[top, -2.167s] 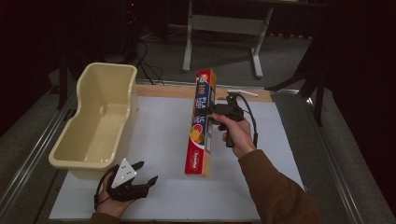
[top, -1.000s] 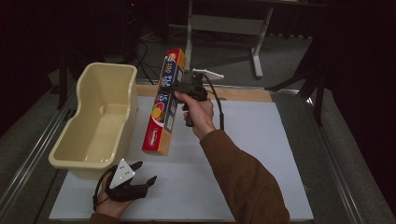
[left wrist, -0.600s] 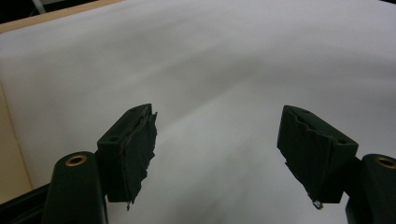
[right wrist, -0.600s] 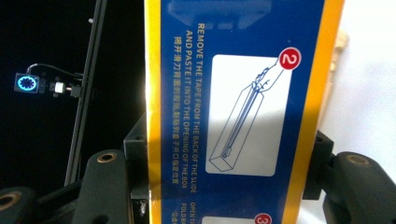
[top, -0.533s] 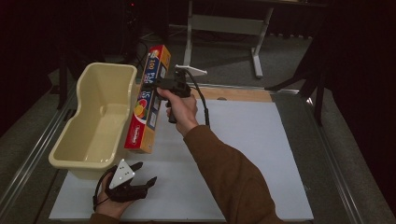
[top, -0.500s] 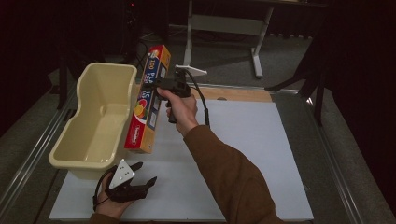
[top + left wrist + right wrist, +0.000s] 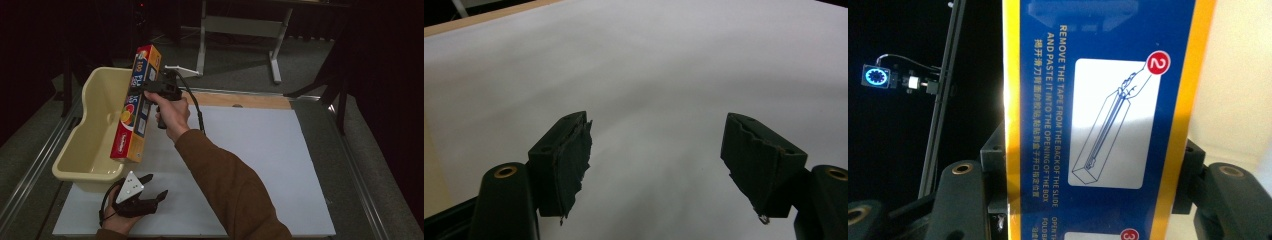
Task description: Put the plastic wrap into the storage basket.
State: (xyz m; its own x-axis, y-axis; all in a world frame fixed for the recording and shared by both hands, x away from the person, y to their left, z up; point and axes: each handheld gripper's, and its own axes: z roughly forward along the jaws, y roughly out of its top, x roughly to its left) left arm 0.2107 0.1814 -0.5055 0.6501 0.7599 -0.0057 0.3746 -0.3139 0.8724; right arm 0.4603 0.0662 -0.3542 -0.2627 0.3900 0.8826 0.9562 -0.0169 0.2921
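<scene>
I have the long red-and-blue cardboard wrap box point(image 7: 134, 107) clamped in my right gripper point(image 7: 150, 90), left of centre in the high view. It hangs tilted, top end toward the upper left, lower end over the near right rim of the cream plastic tub point(image 7: 95, 135). In the right gripper view the jaws press on both long edges of the box point(image 7: 1098, 125), its blue instruction panel facing the lens and the tub's pale wall behind it at the right of the frame.

My left gripper point(image 7: 142, 200) rests on the white table sheet point(image 7: 260, 160) at the bottom left of the high view, jaws spread wide with nothing between them; its own view looks across bare sheet point(image 7: 649, 65).

My worry is the grip: I hold a long box near its upper half, so the heavier lower end could pivot between the pads and swing. If I let go here, that lower corner would likely catch the tub's rim and tip the box out onto the sheet. Lowering before it is fully over the tub could also shove the light tub sideways.
</scene>
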